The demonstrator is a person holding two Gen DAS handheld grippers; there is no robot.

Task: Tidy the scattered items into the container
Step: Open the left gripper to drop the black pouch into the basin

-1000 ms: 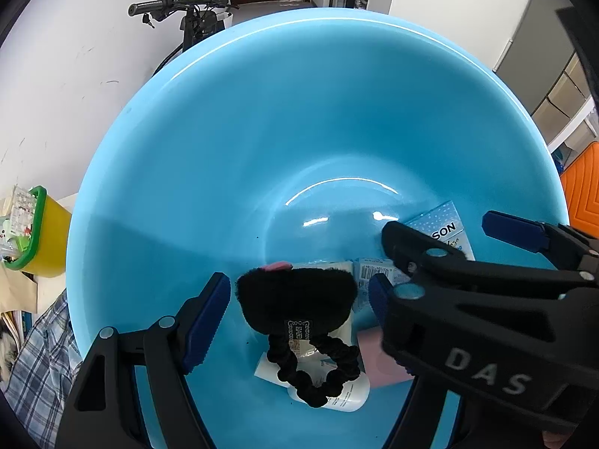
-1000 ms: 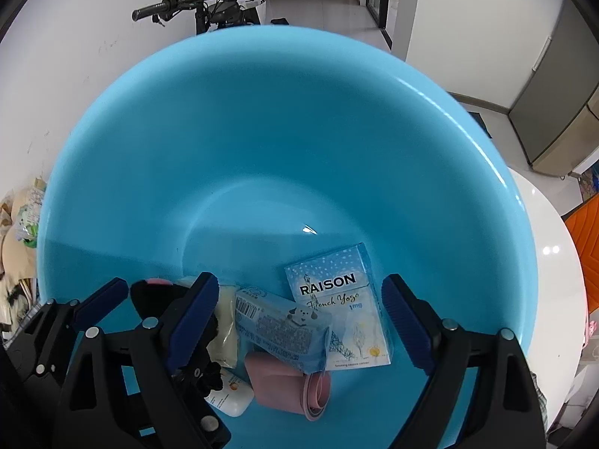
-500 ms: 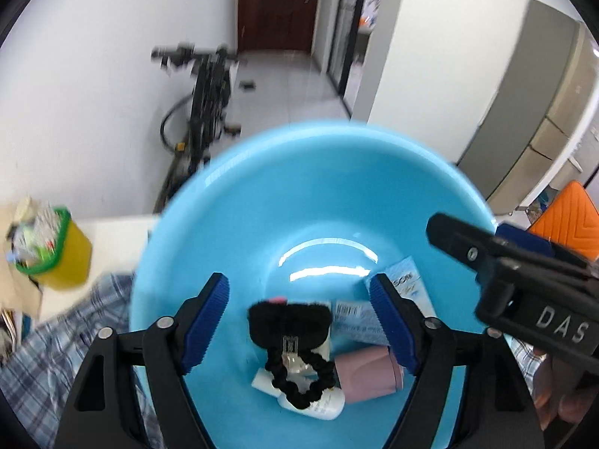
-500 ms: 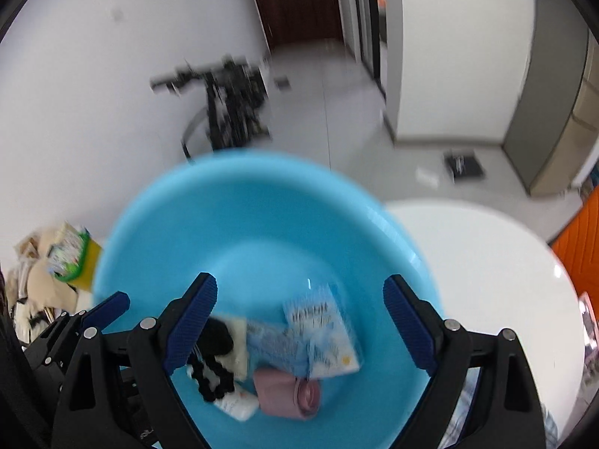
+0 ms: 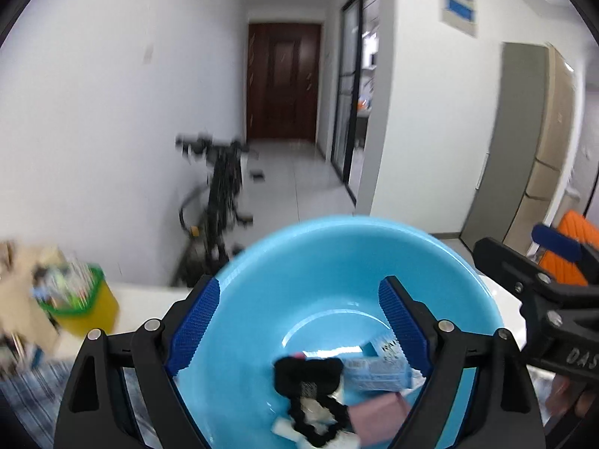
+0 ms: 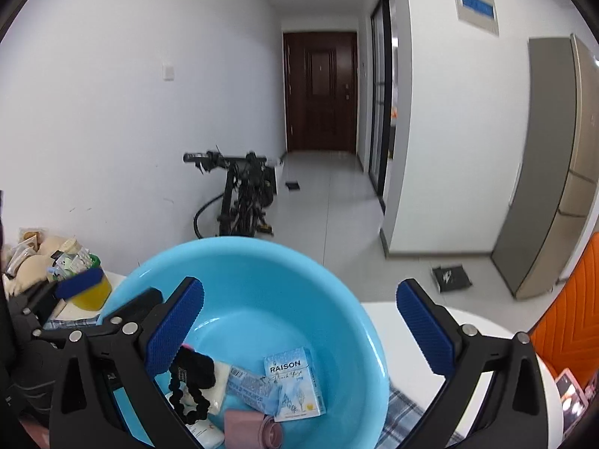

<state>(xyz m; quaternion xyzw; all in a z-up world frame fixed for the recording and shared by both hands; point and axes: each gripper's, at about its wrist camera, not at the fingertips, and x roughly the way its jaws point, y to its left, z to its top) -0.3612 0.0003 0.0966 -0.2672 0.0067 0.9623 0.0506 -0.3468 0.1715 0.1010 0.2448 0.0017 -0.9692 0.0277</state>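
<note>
left gripper (image 5: 295,331) jaws opening, empty | right gripper (image 6: 299,331) jaws opening, empty | items (scrunchie (image 6: 189,385), card (image 6: 294,383)) in blue basin (image 6: 337,299), near side | risk: a jaw clipping the rim could tip it

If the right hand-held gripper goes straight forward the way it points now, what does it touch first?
Probably the blue basin. The right hand-held gripper, its jaws opening with nothing between them, aims down toward the basin's far inner wall, above the RAISON packet. Depth is unclear, so it might pass over the far rim.
</note>
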